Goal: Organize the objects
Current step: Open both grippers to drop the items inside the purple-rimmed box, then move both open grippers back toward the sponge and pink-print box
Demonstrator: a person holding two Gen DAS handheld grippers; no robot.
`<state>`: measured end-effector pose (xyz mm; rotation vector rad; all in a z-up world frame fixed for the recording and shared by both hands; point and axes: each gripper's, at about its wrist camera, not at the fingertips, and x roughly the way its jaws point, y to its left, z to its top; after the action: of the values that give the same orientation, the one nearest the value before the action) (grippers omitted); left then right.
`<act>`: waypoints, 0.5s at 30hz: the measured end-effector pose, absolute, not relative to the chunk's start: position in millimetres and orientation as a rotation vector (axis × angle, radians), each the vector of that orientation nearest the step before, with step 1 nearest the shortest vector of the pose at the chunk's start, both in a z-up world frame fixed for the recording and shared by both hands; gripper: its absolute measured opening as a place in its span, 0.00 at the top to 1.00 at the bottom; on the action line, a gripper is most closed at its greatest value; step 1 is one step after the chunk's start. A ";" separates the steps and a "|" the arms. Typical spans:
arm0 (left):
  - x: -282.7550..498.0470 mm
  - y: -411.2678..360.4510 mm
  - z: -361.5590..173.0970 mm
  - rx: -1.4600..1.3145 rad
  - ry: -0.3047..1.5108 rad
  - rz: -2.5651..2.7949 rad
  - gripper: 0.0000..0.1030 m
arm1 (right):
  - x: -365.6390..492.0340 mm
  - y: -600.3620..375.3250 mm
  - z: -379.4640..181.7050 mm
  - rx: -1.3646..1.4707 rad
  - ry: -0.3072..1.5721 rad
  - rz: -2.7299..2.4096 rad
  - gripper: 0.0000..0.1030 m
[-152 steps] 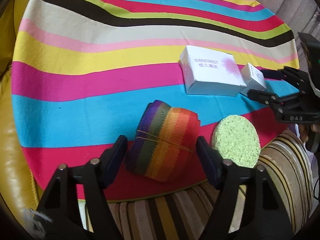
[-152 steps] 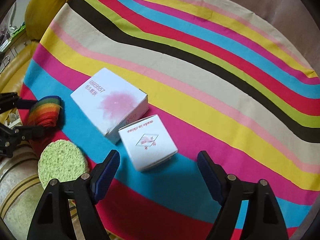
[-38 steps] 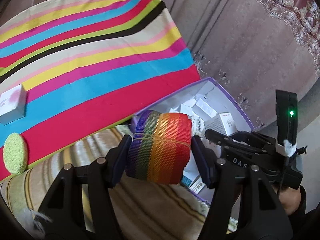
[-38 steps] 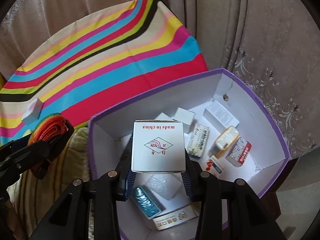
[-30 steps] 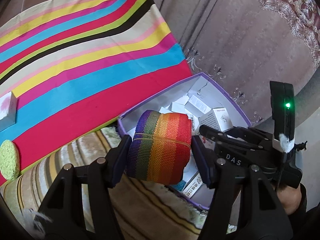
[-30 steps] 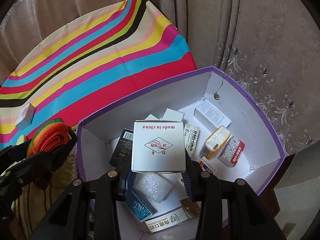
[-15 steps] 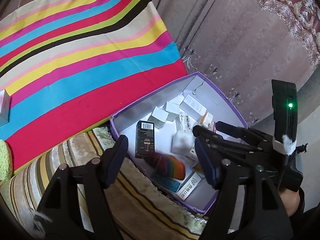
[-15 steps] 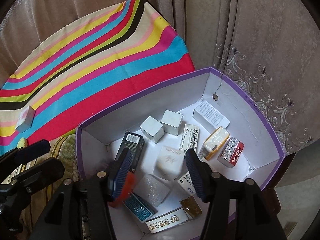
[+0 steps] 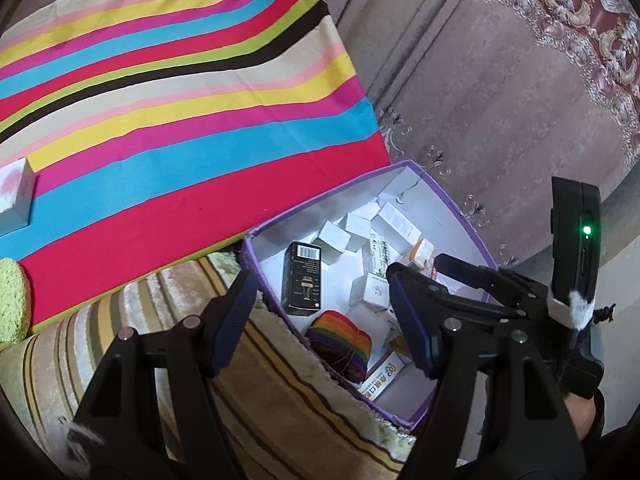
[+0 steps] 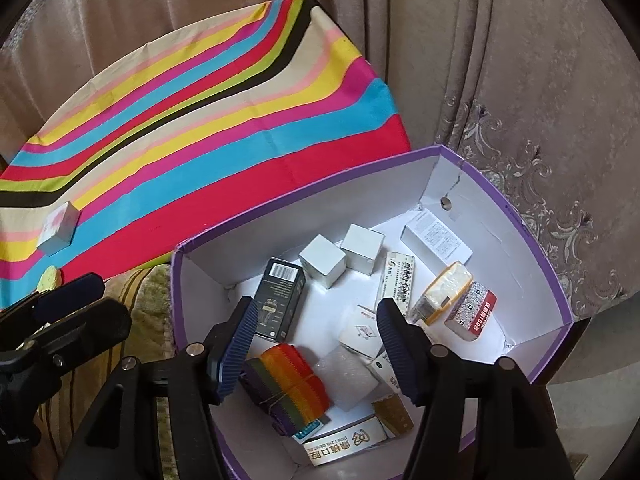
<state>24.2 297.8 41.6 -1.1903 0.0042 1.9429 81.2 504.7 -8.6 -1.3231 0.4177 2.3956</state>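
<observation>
The purple box (image 10: 304,196) sits below both grippers, white inside. A rainbow webbing roll (image 10: 288,388) lies loose on its floor near the front wall; it also shows in the left wrist view as the roll (image 9: 340,336). The small white logo box (image 10: 362,332) rests tilted among other packages. My right gripper (image 10: 316,344) hangs over the box; its jaws are opening with nothing between them. My left gripper (image 9: 322,320) is open and empty above the box's near corner. A white pink-stained box (image 9: 14,196) and a green sponge (image 9: 12,304) stay on the striped table.
Inside the box lie a black carton (image 10: 280,300), two grey cubes (image 10: 322,266) and several small packets. The striped tablecloth (image 9: 180,120) borders the box on the left, a striped cushion (image 9: 260,400) lies in front, and curtains (image 10: 520,80) hang behind.
Both grippers have let go. The rainbow roll and the white logo box have dropped into the purple box, and both pairs of jaws stand wider.
</observation>
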 end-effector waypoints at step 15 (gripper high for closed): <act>12.5 260.1 40.8 -1.238 -0.076 2.032 0.27 | 66.5 469.7 -5.6 -1.382 0.365 2.461 0.38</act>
<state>12.5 260.1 40.8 -1.2379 -0.0761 2.0321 66.5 469.7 -5.6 -1.3822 0.3648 2.4610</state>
